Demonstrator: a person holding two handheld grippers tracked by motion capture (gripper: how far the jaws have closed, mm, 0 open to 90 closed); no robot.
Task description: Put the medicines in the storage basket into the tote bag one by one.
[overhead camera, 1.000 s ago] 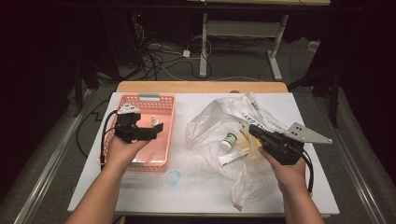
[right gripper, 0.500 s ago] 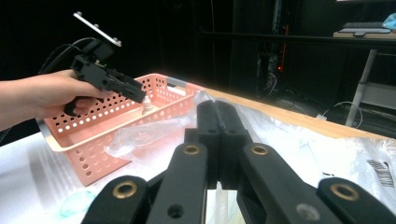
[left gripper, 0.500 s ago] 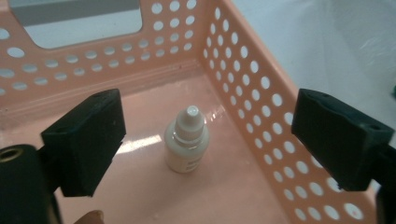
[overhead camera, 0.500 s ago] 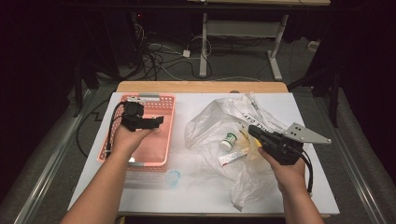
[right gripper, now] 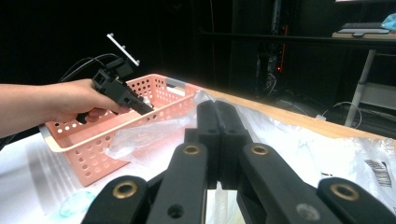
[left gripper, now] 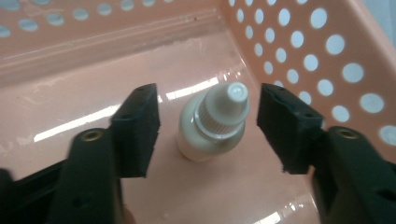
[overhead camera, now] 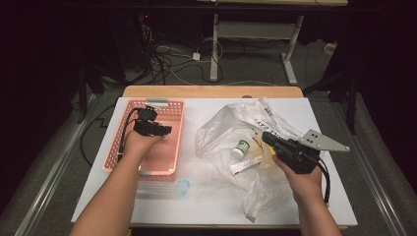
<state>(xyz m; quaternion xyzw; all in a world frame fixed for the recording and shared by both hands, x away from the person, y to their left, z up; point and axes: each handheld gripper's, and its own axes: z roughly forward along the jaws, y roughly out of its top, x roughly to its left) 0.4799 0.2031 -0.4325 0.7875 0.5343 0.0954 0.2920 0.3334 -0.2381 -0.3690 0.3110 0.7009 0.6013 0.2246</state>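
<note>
Left tongs point(left gripper: 208, 128) lower, astride bottle point(left gripper: 212, 123) (basket point(left gripper: 327, 60))

Two bottles point(left gripper: 212, 122) point(overhead camera: 240, 148), one basket point(overhead camera: 173, 129), one tube point(overhead camera: 244, 165).

The left gripper point(left gripper: 205, 126) reaches forward and down, its jaws apart and just closing in; the right gripper point(right gripper: 217, 135) is level, jaws pressed together.

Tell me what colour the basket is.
Pink, with round holes in its walls; the basket shows best in the left gripper view.
</note>
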